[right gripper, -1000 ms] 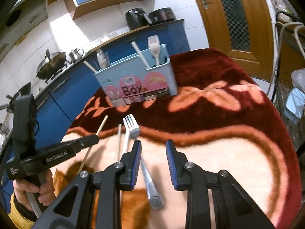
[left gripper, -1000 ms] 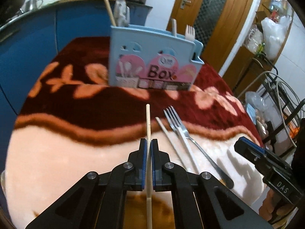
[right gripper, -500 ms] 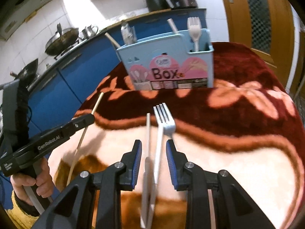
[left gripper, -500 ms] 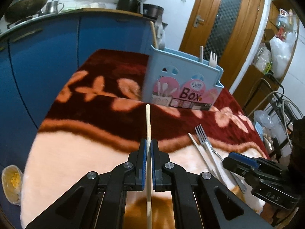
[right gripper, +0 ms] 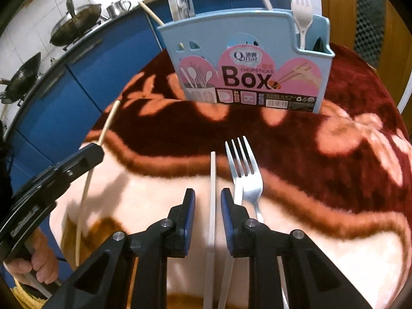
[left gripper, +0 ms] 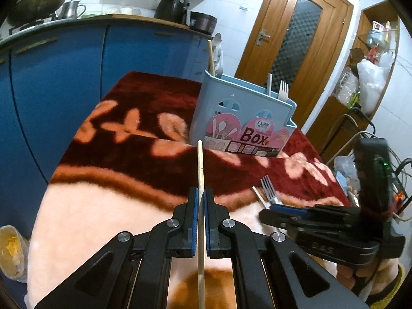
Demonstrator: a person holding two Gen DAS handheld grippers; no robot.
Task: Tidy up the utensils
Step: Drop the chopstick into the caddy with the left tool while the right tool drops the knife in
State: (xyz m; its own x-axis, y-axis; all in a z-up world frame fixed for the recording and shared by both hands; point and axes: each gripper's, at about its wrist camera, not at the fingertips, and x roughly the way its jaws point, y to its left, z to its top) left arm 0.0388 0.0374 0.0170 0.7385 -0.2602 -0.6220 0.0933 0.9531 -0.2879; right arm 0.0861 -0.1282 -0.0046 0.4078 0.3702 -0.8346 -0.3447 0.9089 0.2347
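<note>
blanket: fuzzy plush cloth, matt | fork: shiny smooth metal | white chopstick: smooth, plastic-looking | chopstick in left tongs: pale bare wood, matt | utensil box: smooth light-blue plastic, glossy paper label | right tongs: matt black plastic, blue ribbed pads | cabinets: glossy blue

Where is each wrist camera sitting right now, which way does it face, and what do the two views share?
Left wrist: on the left gripper, angled down across the blanket-covered table toward the utensil box; shut on a wooden chopstick; right gripper alongside.
Right wrist: on the right gripper, facing the box; jaws closing around a white chopstick, gaps remain; metal fork beside.
Shared: box, fork, both chopsticks.
</note>
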